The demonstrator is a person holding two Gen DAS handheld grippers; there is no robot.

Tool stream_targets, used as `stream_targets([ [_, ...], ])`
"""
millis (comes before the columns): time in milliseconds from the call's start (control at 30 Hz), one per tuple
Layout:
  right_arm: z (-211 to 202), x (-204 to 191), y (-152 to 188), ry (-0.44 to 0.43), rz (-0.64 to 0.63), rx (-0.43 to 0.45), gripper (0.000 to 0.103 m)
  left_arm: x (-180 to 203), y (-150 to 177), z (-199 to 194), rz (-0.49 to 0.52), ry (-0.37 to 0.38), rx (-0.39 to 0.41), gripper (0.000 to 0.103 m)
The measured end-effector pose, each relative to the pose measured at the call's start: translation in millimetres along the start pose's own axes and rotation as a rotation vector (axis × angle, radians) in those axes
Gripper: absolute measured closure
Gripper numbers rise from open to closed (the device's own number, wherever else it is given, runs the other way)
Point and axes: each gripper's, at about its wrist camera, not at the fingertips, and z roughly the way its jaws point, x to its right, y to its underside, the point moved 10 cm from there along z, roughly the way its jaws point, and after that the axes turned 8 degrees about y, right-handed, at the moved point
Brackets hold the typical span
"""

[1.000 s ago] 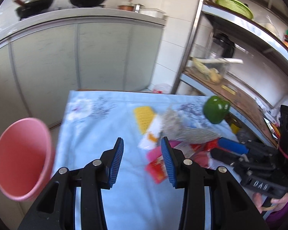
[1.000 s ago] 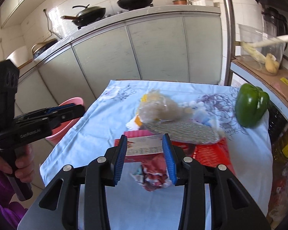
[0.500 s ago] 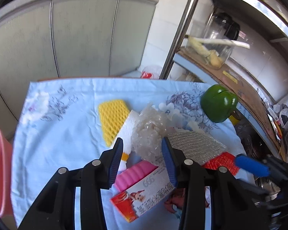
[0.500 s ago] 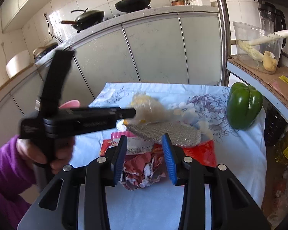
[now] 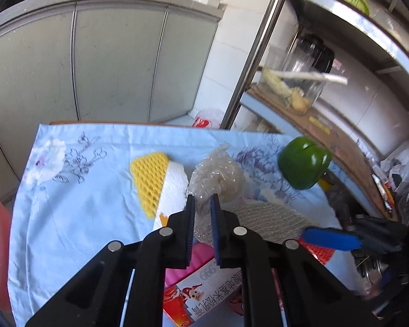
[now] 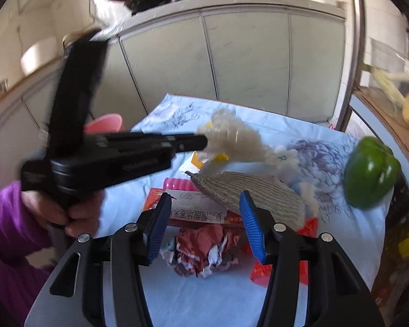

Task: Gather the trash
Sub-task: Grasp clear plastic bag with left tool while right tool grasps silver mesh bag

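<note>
The left gripper (image 5: 202,207) reached level over the tablecloth (image 5: 76,199), now pinched on the bubble wrap (image 5: 218,174) beside the green pepper (image 5: 302,163); half a second before, it was spread. The right gripper (image 6: 204,226) stayed spread above the crumpled wrapper (image 6: 201,250).

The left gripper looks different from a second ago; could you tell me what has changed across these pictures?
The left gripper, open a second ago, moved forward over the trash pile and shut on the crumpled clear plastic. In the right wrist view the plastic looks lifted, though blurred. The right gripper stayed open above the crumpled red wrapper. The green pepper has not moved.
</note>
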Motion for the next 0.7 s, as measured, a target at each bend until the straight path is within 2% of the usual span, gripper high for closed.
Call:
stream_targets([
  [300,26,-9,-12,0.109,-0.106,-0.005,0.053,-6,-10,-41,-0.042,0.028,0.082,0.093],
  [367,30,-10,-10,0.106,-0.11,-0.023,0.07,-12,-9,-49,-0.058,0.025,0.092,0.093],
  [433,35,-12,-8,0.094,-0.11,-0.042,0.092,-16,-7,-55,-0.067,0.022,0.101,0.093],
  [467,36,-11,-8,0.098,-0.113,-0.047,0.096,-18,-5,-57,-0.071,0.021,0.103,0.093],
  [700,15,2,-26,0.115,-0.03,0.031,0.099,-31,-1,-80,-0.077,-0.005,0.139,0.093],
])
